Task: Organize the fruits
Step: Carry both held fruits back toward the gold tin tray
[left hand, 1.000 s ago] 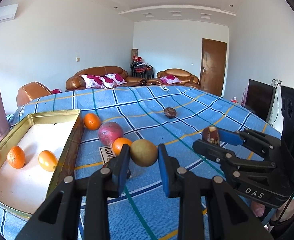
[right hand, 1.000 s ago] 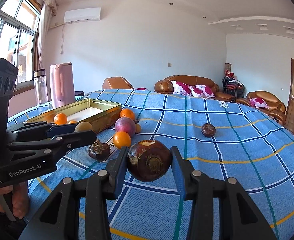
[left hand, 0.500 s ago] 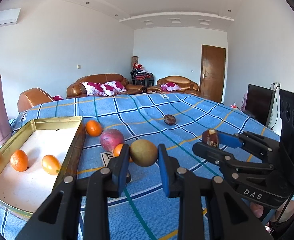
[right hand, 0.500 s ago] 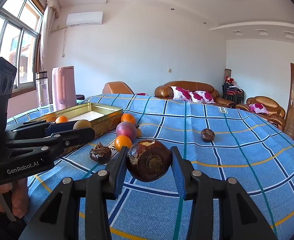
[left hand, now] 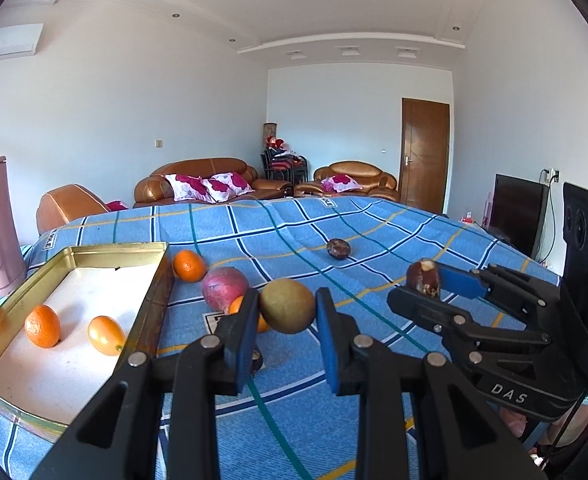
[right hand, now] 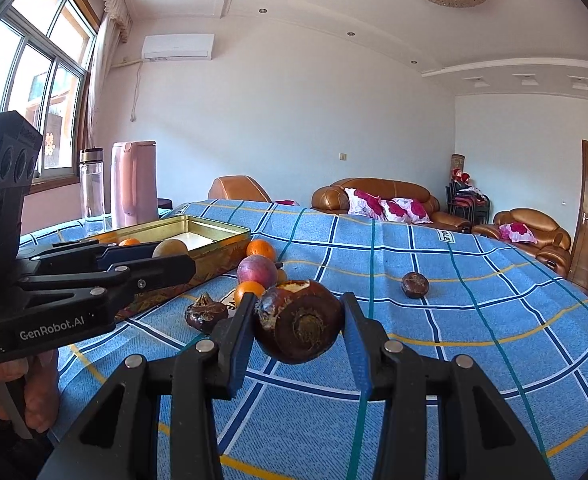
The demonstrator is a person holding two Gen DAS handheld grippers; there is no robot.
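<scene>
My left gripper (left hand: pixel 287 314) is shut on a yellow-brown round fruit (left hand: pixel 288 305), held above the blue checked tablecloth (left hand: pixel 374 236) right of the gold tin tray (left hand: pixel 106 250). The tray holds two oranges (left hand: pixel 43 326). My right gripper (right hand: pixel 298 322) is shut on a dark brown water chestnut (right hand: pixel 299 321); it also shows in the left wrist view (left hand: pixel 424 277). On the cloth lie an orange (left hand: pixel 189 265), a red-purple fruit (left hand: pixel 225 289), another orange (right hand: pixel 248 290), and two dark chestnuts (right hand: pixel 206 312) (left hand: pixel 338 248).
A pink kettle (right hand: pixel 133 184) and a clear bottle (right hand: pixel 92 188) stand at the table's left edge behind the tray. Brown sofas (left hand: pixel 198 184) lie beyond the table's far end. A television (left hand: pixel 520 212) stands to the right.
Both grippers have risen and tilted up a little with their fruits still held. The fruits on the cloth and in the tray have not moved.
</scene>
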